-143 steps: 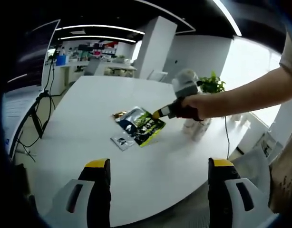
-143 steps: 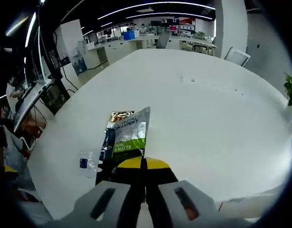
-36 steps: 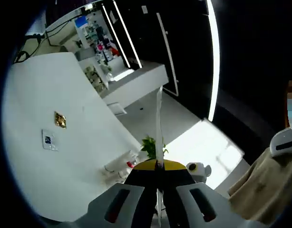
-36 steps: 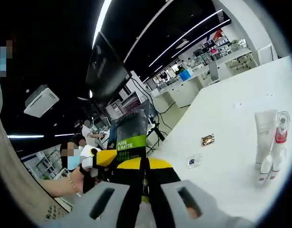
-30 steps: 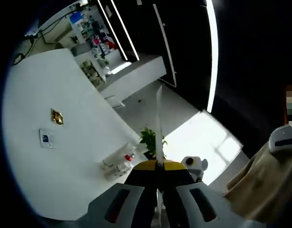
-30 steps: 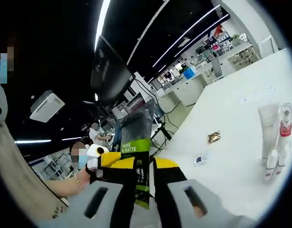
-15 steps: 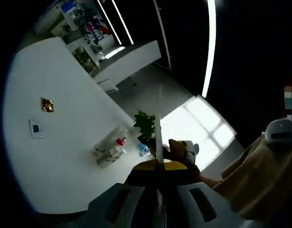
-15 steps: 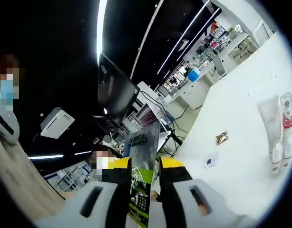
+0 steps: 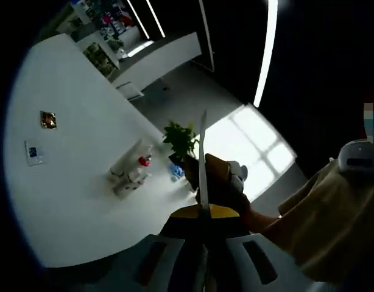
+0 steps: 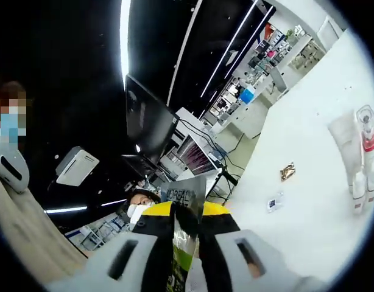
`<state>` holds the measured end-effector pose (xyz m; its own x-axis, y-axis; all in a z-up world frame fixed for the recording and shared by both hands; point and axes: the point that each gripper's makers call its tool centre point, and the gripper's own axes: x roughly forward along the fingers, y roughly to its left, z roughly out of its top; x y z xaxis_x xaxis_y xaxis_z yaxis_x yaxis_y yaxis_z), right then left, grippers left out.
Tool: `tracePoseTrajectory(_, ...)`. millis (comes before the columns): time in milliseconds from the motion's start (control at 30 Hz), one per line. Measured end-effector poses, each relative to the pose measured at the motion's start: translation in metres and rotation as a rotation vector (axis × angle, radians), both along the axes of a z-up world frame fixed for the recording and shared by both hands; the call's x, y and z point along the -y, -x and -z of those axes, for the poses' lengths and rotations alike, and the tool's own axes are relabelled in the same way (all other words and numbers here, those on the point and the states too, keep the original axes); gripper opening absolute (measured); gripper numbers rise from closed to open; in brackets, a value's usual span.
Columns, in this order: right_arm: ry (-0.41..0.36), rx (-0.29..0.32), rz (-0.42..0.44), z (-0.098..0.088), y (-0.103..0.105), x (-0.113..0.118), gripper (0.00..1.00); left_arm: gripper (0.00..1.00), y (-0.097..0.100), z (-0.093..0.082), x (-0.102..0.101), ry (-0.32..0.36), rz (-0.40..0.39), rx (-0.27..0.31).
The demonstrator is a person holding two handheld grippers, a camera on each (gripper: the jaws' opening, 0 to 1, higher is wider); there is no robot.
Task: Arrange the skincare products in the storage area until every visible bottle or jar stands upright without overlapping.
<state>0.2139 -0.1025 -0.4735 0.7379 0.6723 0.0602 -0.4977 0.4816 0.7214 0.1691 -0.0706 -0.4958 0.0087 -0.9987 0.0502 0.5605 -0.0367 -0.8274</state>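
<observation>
A dark pouch with a green band and white lettering [image 10: 186,204] is held up in the air between both grippers. My left gripper [image 9: 203,212] is shut on it, so the pouch [image 9: 203,159] shows there as a thin upright edge. My right gripper [image 10: 187,211] has its jaws a little apart, with the pouch standing in the gap. Behind that edge in the left gripper view are the right gripper and the hand holding it [image 9: 218,182]. The skincare tubes and bottles [image 9: 130,173] stand grouped on the white table [image 9: 65,201], among them a white tube [image 10: 344,141] and a red-collared pump bottle [image 10: 366,131].
A gold packet [image 9: 48,119] and a small flat sachet [image 9: 33,152] lie on the table away from the bottles, and show again as packet [image 10: 287,171] and sachet [image 10: 274,202]. A potted plant [image 9: 180,139] stands beyond the bottles. A large monitor [image 10: 147,121] hangs past the table's edge.
Both grippers lifted the pouch off the table into the air. Over the last second the right jaws parted around it and the pouch turned between them; the left stayed shut.
</observation>
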Motion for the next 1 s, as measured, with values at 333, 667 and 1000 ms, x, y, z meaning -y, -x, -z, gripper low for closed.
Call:
tracePoseTrajectory(333, -0.010, 0.025, -0.009, -0.006, 0.003, -0.003, 0.01, 0.00, -0.002, 0.004, -0.002, -0.001, -0.016, -0.015)
tracePoseTrajectory(667, -0.127, -0.002, 0.050, -0.015, -0.002, 0.003, 0.01, 0.04, -0.009, 0.012, -0.001, 0.009, -0.095, 0.008)
tracePoseTrajectory(1000, -0.058, -0.013, 0.094, -0.007, -0.010, 0.007, 0.01, 0.00, -0.001, 0.017, 0.000, 0.004, -0.099, -0.052)
